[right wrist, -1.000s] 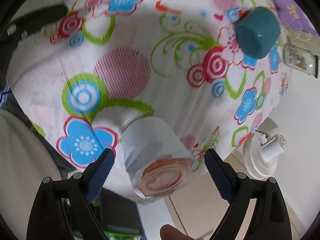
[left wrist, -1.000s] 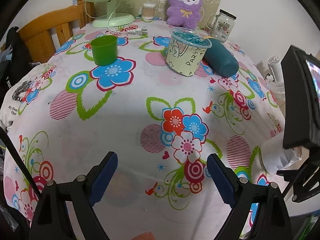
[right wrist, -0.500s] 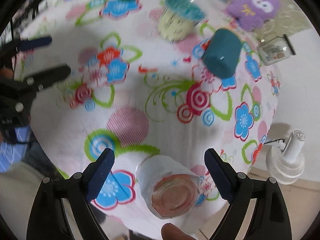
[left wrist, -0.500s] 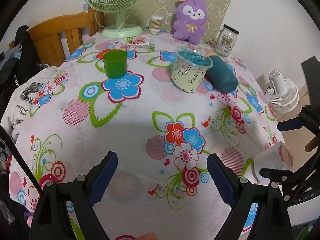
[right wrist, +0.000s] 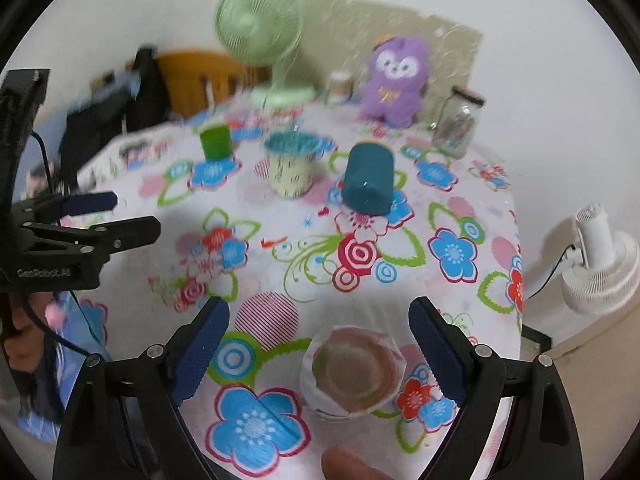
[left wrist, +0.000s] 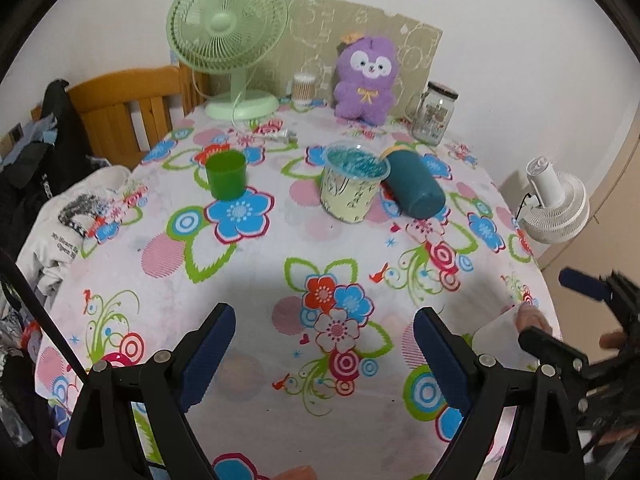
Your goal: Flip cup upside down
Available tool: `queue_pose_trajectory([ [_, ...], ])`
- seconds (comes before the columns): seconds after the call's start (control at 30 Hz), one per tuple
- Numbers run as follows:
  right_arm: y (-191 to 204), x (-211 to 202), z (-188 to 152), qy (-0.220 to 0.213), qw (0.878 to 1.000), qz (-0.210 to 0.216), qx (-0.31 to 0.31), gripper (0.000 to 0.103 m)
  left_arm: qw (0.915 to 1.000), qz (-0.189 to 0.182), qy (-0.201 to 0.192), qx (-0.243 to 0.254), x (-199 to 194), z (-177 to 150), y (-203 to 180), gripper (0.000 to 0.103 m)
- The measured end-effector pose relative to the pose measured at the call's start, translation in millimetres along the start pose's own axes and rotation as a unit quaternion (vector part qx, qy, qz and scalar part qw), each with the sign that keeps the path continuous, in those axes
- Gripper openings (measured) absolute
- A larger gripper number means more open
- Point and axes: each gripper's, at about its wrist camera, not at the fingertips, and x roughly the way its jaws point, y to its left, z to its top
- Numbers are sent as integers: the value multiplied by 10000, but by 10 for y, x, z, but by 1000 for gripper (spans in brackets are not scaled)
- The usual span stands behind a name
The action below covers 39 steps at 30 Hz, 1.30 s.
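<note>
A white paper-wrapped cup [right wrist: 352, 374] with a pinkish base facing up stands upside down on the floral tablecloth near the table's front right edge. It lies between the open fingers of my right gripper [right wrist: 320, 348], untouched by either pad. In the left wrist view the cup [left wrist: 506, 334] shows at the right edge, partly behind the right gripper's black finger. My left gripper [left wrist: 324, 354] is open and empty over the front of the table.
A green cup [left wrist: 225, 174], a cream party cup [left wrist: 352, 188] with blue filling and a teal cup [left wrist: 414, 184] on its side sit mid-table. A green fan [left wrist: 228, 40], purple plush [left wrist: 366, 76] and glass jar [left wrist: 434, 114] stand at the back. A white fan [left wrist: 556, 204] is on the floor at right.
The right gripper has swung up from looking down to looking level across the table, and the cup has gone from lying tilted to standing base-up. The left gripper has drawn back and tilted up.
</note>
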Motion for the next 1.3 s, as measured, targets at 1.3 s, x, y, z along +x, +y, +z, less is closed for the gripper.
queue_pose_trajectory([
  [1.3,193,-1082,-713,-2473,9553,-784,1420,103,9899,553,-1301,109,-606,-315,-235,101],
])
